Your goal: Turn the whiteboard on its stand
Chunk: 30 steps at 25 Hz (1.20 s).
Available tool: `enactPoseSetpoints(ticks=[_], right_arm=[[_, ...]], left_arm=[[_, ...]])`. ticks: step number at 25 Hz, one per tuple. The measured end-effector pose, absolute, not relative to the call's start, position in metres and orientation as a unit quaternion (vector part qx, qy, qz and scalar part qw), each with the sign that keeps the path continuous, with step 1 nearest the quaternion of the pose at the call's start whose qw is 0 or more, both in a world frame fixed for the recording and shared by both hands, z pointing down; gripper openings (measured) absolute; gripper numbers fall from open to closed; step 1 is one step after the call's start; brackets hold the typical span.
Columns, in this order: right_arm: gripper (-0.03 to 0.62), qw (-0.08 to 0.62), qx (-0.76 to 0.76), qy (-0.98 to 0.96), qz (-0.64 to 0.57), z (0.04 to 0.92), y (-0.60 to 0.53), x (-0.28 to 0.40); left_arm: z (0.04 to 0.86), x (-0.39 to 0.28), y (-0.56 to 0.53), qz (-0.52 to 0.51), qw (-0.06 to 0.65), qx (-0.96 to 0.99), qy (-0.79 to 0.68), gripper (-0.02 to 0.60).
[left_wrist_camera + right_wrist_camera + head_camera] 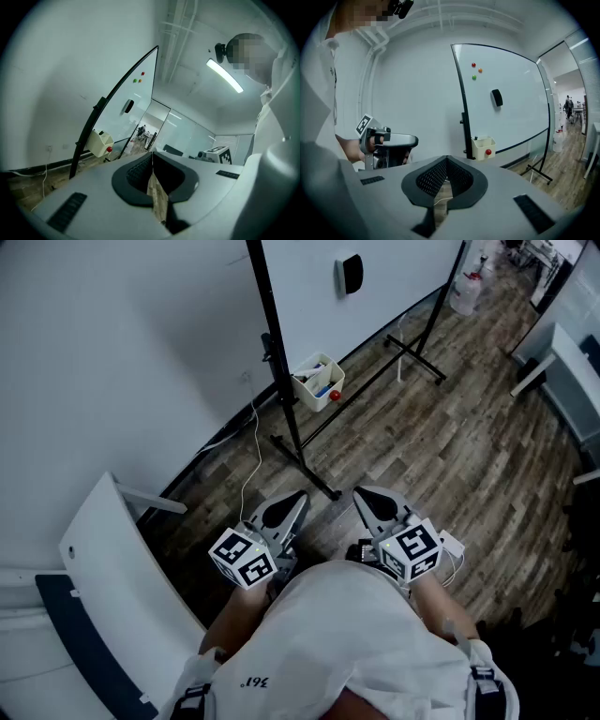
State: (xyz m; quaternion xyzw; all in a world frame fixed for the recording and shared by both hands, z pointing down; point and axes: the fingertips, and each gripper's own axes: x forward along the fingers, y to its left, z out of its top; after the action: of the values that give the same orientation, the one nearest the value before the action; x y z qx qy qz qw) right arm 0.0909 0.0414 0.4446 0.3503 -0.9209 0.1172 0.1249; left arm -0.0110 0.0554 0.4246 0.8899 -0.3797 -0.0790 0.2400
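Observation:
The whiteboard (pixel 309 277) stands on a black stand (pixel 281 381) ahead of me, with a black eraser (pixel 349 273) on its face and a white tray (pixel 319 381) of markers hanging by the near post. In the right gripper view the whiteboard (pixel 506 108) carries three small magnets (pixel 474 70). My left gripper (pixel 298 497) and right gripper (pixel 364 493) are held side by side near my body, short of the stand's foot (pixel 314 474). Both have their jaws shut with nothing between them, and neither touches the board.
A white cable (pixel 253 451) trails over the wooden floor by the wall. A white curved table (pixel 122 568) stands at my left. A plastic bottle (pixel 464 292) sits beyond the far stand leg (pixel 417 357). A white desk (pixel 572 362) is at the right.

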Motion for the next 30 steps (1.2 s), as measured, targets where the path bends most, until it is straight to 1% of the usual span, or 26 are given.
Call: enactPoseSetpoints(ticks=[11, 14, 20, 30], right_arm=[[0.025, 0.134, 0.35, -0.921, 0.11, 0.449, 0.036, 0.074], [0.026, 0.121, 0.353, -0.921, 0.115, 0.447, 0.036, 0.068], [0.029, 0.1, 0.357, -0.923, 0.107, 0.439, 0.038, 0.044], [0.031, 0.097, 0.378, -0.915, 0.101, 0.445, 0.038, 0.004]], left_arm=[[0.428, -0.028, 0.051, -0.078, 0.237, 0.893, -0.375, 0.009], [0.428, -0.036, 0.052, -0.077, 0.242, 0.889, -0.38, 0.009], [0.428, -0.064, 0.055, -0.073, 0.235, 0.894, -0.375, 0.009], [0.435, -0.112, 0.057, -0.066, 0.236, 0.897, -0.369, 0.009]])
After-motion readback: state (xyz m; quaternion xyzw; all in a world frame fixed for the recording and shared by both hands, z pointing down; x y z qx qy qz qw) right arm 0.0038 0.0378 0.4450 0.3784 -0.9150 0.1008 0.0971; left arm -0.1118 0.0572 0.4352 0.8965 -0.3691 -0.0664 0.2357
